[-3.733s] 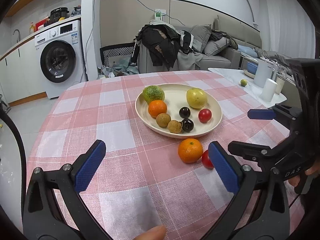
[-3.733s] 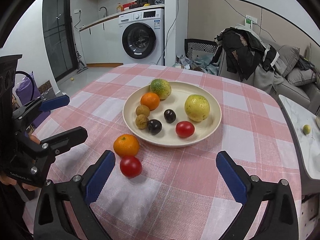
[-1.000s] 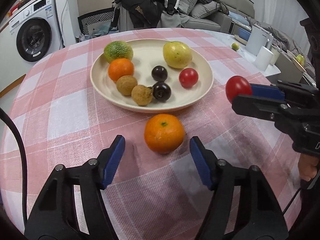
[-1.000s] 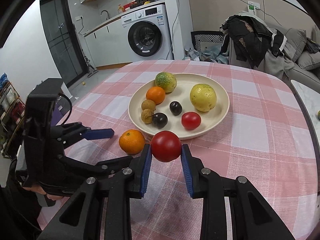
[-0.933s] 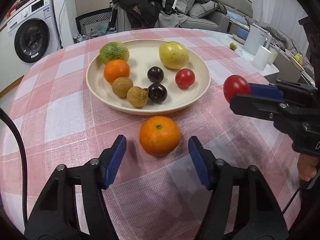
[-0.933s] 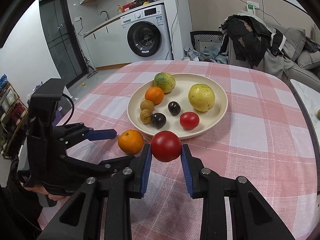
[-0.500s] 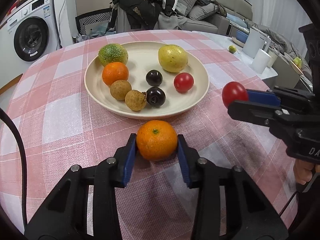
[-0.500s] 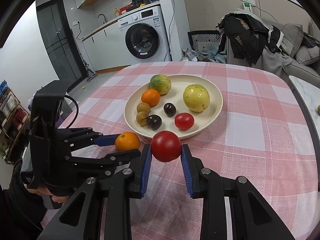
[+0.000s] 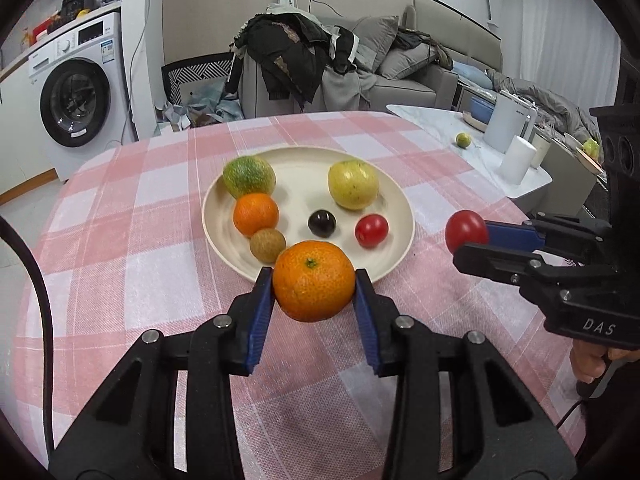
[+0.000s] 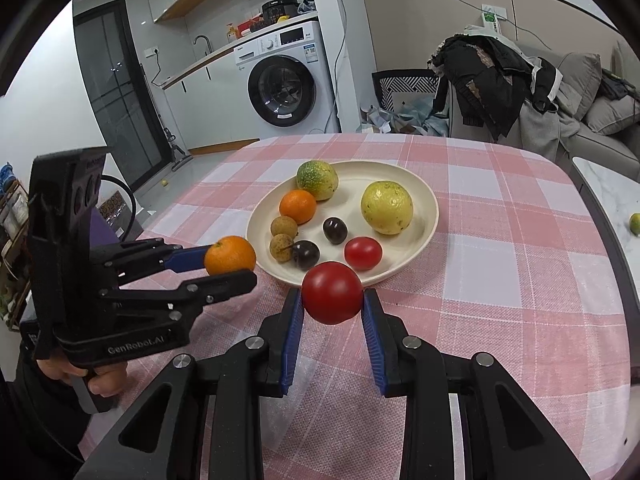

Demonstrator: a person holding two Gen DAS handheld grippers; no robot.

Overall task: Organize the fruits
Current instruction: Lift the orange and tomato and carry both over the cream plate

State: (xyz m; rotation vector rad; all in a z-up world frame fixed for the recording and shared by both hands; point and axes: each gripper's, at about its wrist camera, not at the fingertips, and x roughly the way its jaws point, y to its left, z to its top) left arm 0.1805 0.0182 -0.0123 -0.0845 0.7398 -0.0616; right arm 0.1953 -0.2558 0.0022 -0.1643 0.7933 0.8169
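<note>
My left gripper point(image 9: 314, 284) is shut on an orange tangerine point(image 9: 314, 280) and holds it above the cloth, just in front of the cream plate point(image 9: 400, 204). My right gripper point(image 10: 331, 300) is shut on a red tomato point(image 10: 332, 292), also held above the cloth near the plate's point(image 10: 424, 196) front edge. The plate holds a green fruit point(image 10: 317, 179), a yellow fruit point(image 10: 386, 207), a tangerine point(image 10: 297, 206), a small tomato point(image 10: 363, 253), dark plums and brown longans. The left gripper with its tangerine point(image 10: 229, 255) shows in the right wrist view; the right gripper's tomato point(image 9: 466, 231) shows in the left wrist view.
The round table wears a pink checked cloth point(image 9: 132, 208). A white side table point(image 9: 460, 128) with a kettle, cups and a lime stands to the right. A washing machine point(image 9: 76, 100) and a sofa piled with clothes point(image 9: 304, 60) stand behind.
My left gripper has closed on the tangerine and lifted it off the cloth. My right gripper still holds the tomato and has risen a little.
</note>
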